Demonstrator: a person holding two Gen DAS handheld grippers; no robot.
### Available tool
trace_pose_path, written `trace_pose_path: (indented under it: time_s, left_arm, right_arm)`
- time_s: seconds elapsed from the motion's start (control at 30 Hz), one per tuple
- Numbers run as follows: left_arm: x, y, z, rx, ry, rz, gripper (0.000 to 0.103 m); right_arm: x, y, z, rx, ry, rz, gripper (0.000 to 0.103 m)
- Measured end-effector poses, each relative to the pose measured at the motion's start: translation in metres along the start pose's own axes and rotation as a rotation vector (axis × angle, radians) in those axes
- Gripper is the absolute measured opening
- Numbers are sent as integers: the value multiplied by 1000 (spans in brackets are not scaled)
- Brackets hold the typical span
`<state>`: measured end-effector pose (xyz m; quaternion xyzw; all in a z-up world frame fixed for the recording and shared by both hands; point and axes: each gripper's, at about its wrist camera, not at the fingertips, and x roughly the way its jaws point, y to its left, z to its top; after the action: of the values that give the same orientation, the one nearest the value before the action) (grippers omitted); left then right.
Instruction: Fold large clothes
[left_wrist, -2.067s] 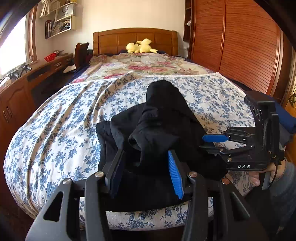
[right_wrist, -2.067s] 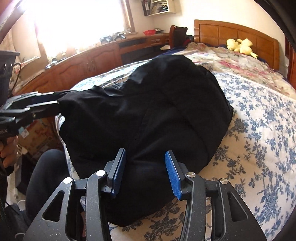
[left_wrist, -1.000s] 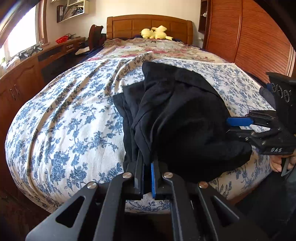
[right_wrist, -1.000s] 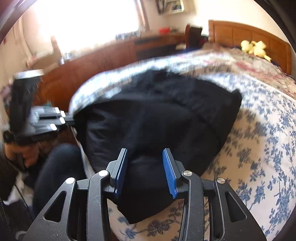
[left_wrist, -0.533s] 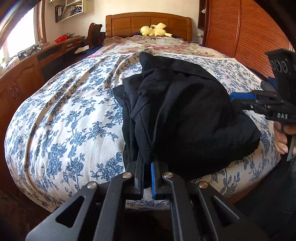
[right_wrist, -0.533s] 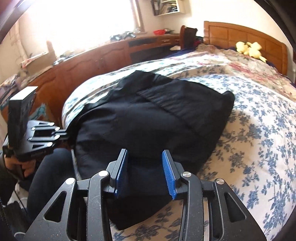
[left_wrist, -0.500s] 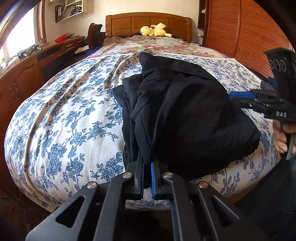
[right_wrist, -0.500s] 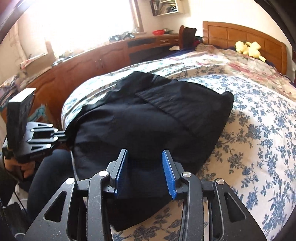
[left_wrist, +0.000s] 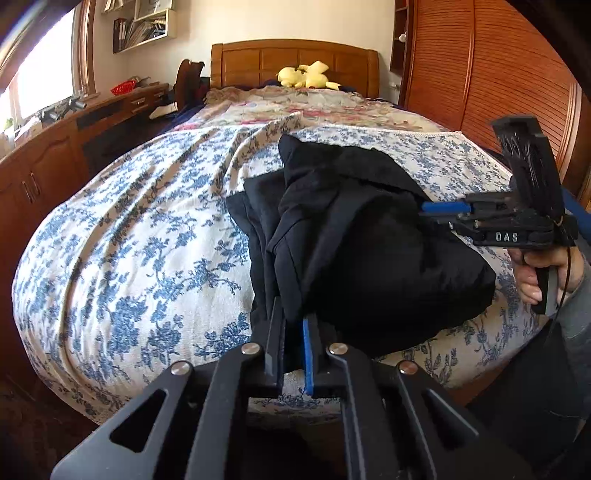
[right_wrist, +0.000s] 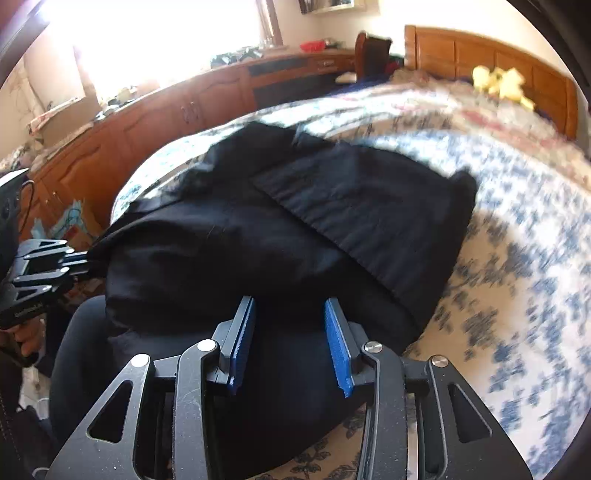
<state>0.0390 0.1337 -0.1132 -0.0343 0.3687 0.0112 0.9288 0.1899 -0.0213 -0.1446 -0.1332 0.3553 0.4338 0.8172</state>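
A black garment lies bunched and folded over on the foot of the bed with the blue-flowered cover. My left gripper is shut on the garment's near left edge. My right gripper is open, its jaws wide apart over the garment's near right edge, with cloth lying between them. In the left wrist view the right gripper sits at the garment's right side. In the right wrist view the left gripper holds the cloth at the left.
A wooden headboard and a yellow plush toy are at the far end. A wooden cabinet and desk run along the left. A wooden wardrobe stands to the right. The bed's foot edge is just below both grippers.
The left gripper closed on the garment's edge about a second ago and has stayed shut. The right gripper has stayed open and shifted slightly; its view is blurred by motion now.
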Motion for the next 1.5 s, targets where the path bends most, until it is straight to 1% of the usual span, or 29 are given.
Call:
trace_pose_path:
  time_s: [0.07,0.17,0.33,0.4,0.5,0.57,0.63,0.73,0.83,0.9,1.03,1.13,1.23,1.27,1.33,1.37,1.43,1.5]
  left_arm:
    - [-2,2,0,-4,-1,0,9]
    - [-7,8,1,-16,-4,-5,13]
    - [-14,23,0,-32,-4,-14,31]
    - [-14,28,-2,-39,5,-14,36]
    - [-12,38,-6,-55,9,-6,36]
    - [-12,44,-10,-68,5,-14,36]
    - [-12,48,-13,-79,7,-27,37]
    - [-8,52,-19,-79,19,-46,39]
    - [-5,50,-21,-73,17,-70,41]
    - [-3,48,-21,-68,18,-83,42]
    - [5,45,-20,-65,18,-104,43]
    - [11,44,-19,-69,18,-106,43]
    - [16,41,-17,-64,23,-103,43]
    - [17,40,-16,-65,23,-103,43]
    - [19,40,-16,-75,21,-107,43]
    - [21,39,-15,-80,22,-108,43]
    - [22,37,-14,-79,21,-108,43]
    - [24,35,-13,-80,23,-110,43]
  right_arm:
    - [-5,7,8,-29,-21,-9,38]
    - [1,16,22,-73,-16,-7,38]
    - [25,18,51,-92,18,27,38]
    - [36,15,62,-86,35,43,38]
    - [53,12,70,-95,86,49,38]
    - [66,12,72,-117,141,53,38]
    - [74,12,71,-130,172,50,38]
    - [70,5,70,-109,165,61,38]
    - [52,-8,68,-66,110,59,38]
    - [40,-22,66,-40,84,18,38]
    - [25,-55,67,21,64,-50,39]
    - [23,-78,70,52,68,-110,39]
    - [32,-95,72,67,86,-159,39]
    - [35,-100,73,73,94,-171,42]
    - [46,-111,74,93,108,-196,57]
    - [49,-116,72,104,110,-202,59]
    - [57,-126,73,137,114,-205,68]
    - [64,-137,73,173,114,-194,73]
